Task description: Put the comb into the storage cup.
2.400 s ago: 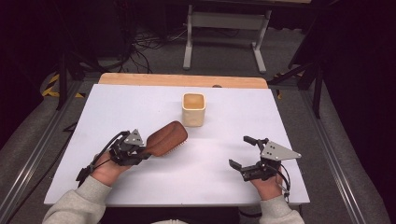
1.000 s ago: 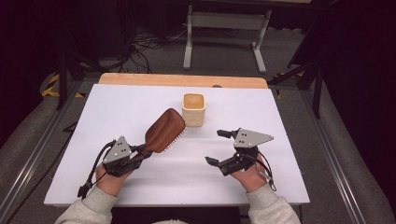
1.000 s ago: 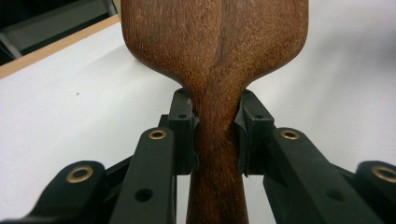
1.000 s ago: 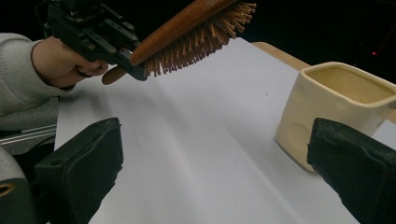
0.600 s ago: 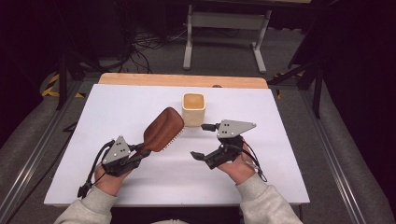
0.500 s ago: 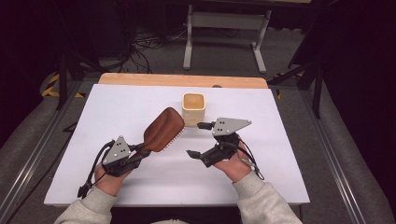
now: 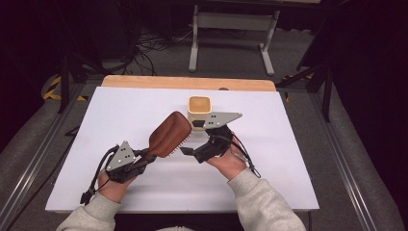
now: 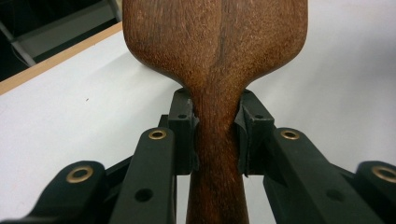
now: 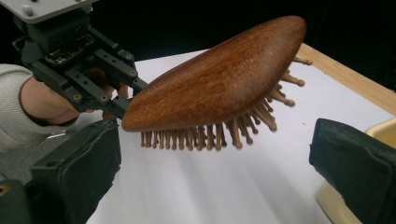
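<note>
The left hand-held gripper [image 7: 144, 159] pinches the brush [image 7: 169, 134] by its handle, up off the table [image 7: 120, 106]. The right hand-held gripper [image 7: 188, 150] is spread wide; it should close gently around the brush head.

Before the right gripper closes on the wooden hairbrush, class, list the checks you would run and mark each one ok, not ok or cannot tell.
1. Left gripper shut on the handle of the brown wooden hairbrush: ok.
2. Brush lifted off the white table, bristles pointing down: ok.
3. Right gripper open: ok.
4. Brush head between the right jaws: cannot tell; the right gripper view shows it beyond them.
5. Cream square cup apart from the brush: ok.
</note>
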Available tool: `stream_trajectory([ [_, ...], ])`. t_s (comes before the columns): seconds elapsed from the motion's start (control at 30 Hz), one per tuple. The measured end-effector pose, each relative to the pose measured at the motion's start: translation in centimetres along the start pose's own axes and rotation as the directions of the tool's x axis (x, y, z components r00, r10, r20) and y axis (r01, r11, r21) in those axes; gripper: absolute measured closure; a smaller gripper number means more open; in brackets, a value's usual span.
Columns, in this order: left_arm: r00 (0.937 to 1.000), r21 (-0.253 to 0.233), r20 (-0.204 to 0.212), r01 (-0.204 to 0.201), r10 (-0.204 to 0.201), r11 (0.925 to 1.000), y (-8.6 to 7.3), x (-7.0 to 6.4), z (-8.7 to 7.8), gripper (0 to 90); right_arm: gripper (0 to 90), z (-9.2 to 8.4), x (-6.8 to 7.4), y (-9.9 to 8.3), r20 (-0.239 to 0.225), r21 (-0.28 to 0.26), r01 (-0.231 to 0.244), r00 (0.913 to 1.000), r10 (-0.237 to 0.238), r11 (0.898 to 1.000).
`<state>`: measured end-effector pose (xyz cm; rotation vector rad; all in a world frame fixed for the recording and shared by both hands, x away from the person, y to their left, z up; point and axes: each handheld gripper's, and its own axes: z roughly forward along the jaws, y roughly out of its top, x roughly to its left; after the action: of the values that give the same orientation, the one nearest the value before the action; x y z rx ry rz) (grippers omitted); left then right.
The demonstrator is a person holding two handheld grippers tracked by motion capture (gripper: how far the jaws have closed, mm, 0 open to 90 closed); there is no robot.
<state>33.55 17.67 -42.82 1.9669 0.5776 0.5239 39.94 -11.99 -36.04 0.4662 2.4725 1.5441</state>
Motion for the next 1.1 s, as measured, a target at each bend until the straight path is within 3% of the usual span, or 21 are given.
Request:
stream_trajectory([
  [0.7, 1.0000, 0.004, 0.004, -0.007, 0.007, 1.0000, 0.0, -0.2, 0.2, 72.2, 6.6, 3.8, -0.3, 0.7, -0.082, 0.040, -0.073, 0.9936, 0.077, 0.996],
  [0.93, 0.9999, 0.020, 0.003, -0.011, 0.011, 0.9997, -0.1, -0.2, 0.3, 72.3, 18.3, 3.6, -0.3, 1.1, -0.089, 0.039, -0.091, 0.9916, 0.094, 0.995],
  [1.03, 0.9998, 0.032, 0.002, -0.021, 0.021, 0.9993, -0.1, -0.3, 0.4, 72.6, 29.9, 3.2, -0.3, 1.3, -0.105, 0.024, -0.100, 0.9893, 0.102, 0.995],
  [1.07, 0.9997, 0.036, 0.001, -0.024, 0.024, 0.9991, -0.1, -0.4, 0.5, 72.6, 29.9, 3.2, -0.3, 1.3, -0.105, 0.024, -0.100, 0.9893, 0.102, 0.995],
  [1.1, 0.9996, 0.039, -0.005, -0.027, 0.027, 0.9989, -0.1, -0.5, 0.6, 72.5, 36.6, 3.1, -0.3, 1.5, -0.126, 0.040, -0.102, 0.9864, 0.107, 0.994],
])
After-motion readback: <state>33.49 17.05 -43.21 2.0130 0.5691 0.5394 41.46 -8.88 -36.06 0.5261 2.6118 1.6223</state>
